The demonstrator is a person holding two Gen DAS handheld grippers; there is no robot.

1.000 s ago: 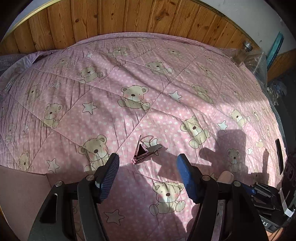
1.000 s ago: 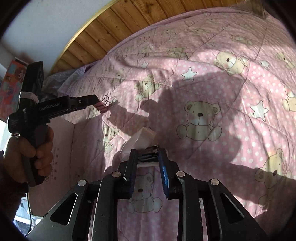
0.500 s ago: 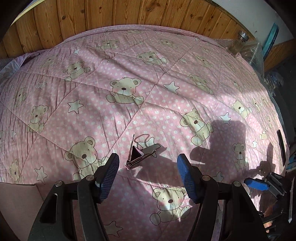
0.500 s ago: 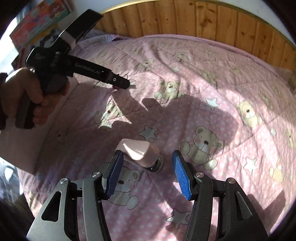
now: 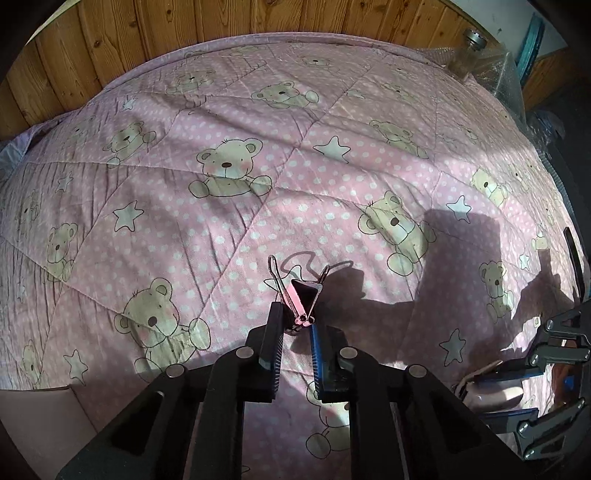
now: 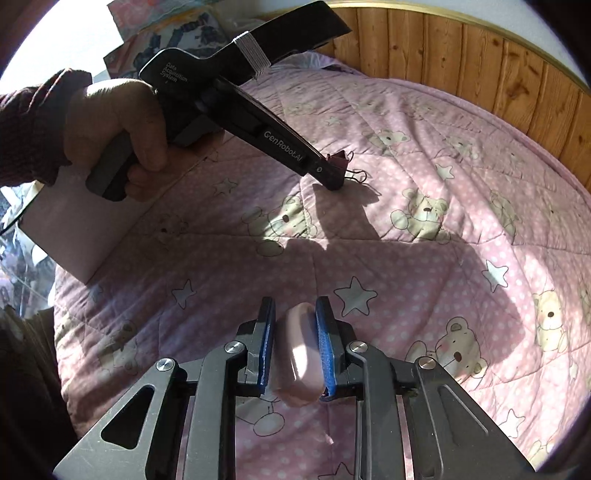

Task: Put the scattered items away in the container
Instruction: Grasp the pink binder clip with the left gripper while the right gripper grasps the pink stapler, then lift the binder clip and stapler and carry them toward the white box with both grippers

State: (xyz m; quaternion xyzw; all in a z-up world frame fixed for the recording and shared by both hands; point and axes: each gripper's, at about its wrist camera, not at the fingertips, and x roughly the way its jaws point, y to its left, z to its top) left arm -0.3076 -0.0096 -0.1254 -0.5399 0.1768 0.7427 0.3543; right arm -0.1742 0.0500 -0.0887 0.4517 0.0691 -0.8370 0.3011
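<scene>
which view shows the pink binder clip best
The left wrist view: the binder clip sits large and central, pinched in the left gripper. The right wrist view shows it small and distant, partly hidden behind that gripper's tip.

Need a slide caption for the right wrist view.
Right gripper clamps a pink oblong object over the bear-print quilt while the left gripper grips a binder clip.

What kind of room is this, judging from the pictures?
Most likely a bedroom, perhaps a child's. The work surface is a bed covered by a pink quilt printed with teddy bears and stars, and a wooden plank headboard or wall panel stands behind it.
</scene>
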